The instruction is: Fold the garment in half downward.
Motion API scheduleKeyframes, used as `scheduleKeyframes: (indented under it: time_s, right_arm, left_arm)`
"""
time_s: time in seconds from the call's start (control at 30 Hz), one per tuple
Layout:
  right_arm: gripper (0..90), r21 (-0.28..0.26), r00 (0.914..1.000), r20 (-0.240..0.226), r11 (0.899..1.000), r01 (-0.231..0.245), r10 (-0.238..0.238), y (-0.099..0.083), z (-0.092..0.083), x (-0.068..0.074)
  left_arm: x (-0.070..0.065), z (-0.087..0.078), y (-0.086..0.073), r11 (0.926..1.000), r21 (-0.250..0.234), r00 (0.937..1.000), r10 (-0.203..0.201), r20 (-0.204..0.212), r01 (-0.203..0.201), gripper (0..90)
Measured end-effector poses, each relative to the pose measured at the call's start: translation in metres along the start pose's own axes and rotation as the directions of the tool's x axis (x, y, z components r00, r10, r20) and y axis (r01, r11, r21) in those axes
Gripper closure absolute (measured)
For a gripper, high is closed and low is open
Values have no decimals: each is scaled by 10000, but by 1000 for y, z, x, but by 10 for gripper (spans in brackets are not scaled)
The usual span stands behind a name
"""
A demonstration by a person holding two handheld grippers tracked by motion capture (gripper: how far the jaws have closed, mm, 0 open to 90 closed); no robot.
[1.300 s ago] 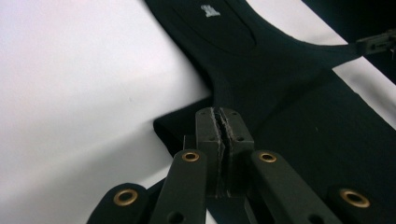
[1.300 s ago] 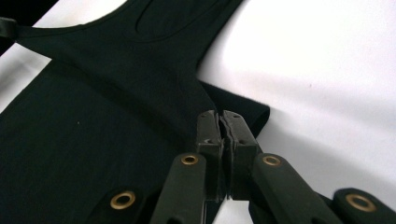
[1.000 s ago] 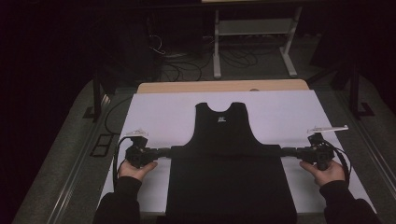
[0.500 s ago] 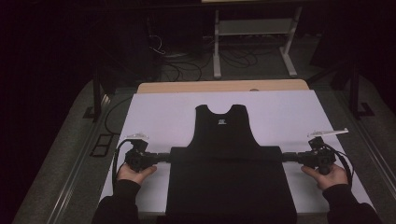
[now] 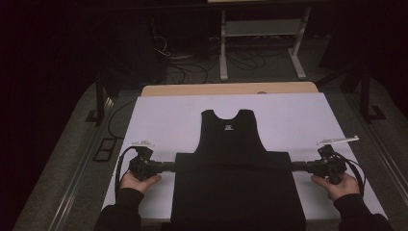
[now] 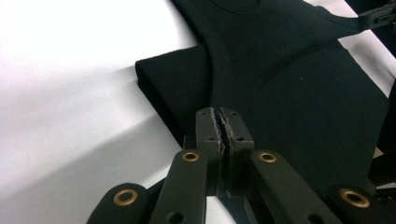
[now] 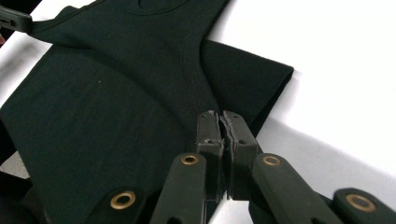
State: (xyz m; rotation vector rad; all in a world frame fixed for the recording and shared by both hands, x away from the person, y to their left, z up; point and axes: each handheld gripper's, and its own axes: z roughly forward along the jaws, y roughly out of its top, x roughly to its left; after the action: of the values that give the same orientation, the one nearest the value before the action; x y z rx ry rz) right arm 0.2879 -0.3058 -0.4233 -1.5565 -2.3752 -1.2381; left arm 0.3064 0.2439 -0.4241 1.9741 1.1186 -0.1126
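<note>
A black sleeveless top (image 5: 233,139) lies flat on the white table cover (image 5: 163,120), neck away from me, with its wide lower part (image 5: 235,192) toward the near edge. My left gripper (image 5: 174,166) is shut on the garment's left edge (image 6: 187,135), where the wide part begins. My right gripper (image 5: 292,166) is shut on the right edge (image 7: 254,119) at the same height. The cloth runs taut between them. In the left gripper view the jaws meet at the dark fabric (image 6: 289,93). In the right gripper view it is the same (image 7: 116,107).
A wooden table edge (image 5: 231,88) shows beyond the white cover. A metal stand (image 5: 260,43) and cables (image 5: 192,62) sit on the dark floor behind. Bare white cover lies left and right of the garment, with both hands (image 5: 137,183) near the front edge.
Both hands and their grippers have shifted slightly toward the near edge of the table, still gripping the garment's sides. The cloth has hardly moved.
</note>
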Motion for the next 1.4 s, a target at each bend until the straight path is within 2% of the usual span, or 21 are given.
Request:
scheduleKeyframes:
  time_s: [0.6,0.97,1.17,1.2,1.3,1.4]
  right_arm:
    - [850,388,9996,-67,9988,-284,287,-10,-3,5]
    - [849,731,9985,210,9960,-521,506,-12,0,3]
    - [850,809,9983,307,9954,-520,496,-12,1,1]
    - [845,801,9982,272,9953,-551,530,-12,1,1]
    - [738,734,9989,88,9962,-473,468,-12,2,1]
    - [673,645,9998,26,9977,-182,181,-11,2,4]
  left_arm:
    - [1,-2,-7,9994,285,9998,-189,97,186,863]
    - [3,1,-7,9981,594,9998,-123,-139,132,863]
    - [3,2,-7,9982,590,9999,-85,-146,94,861]
    - [3,2,-7,9985,547,9999,-85,-86,89,857]
    - [2,1,-7,9992,385,10000,71,-12,-70,843]
    - [1,2,-8,9993,273,9997,255,69,-257,729]
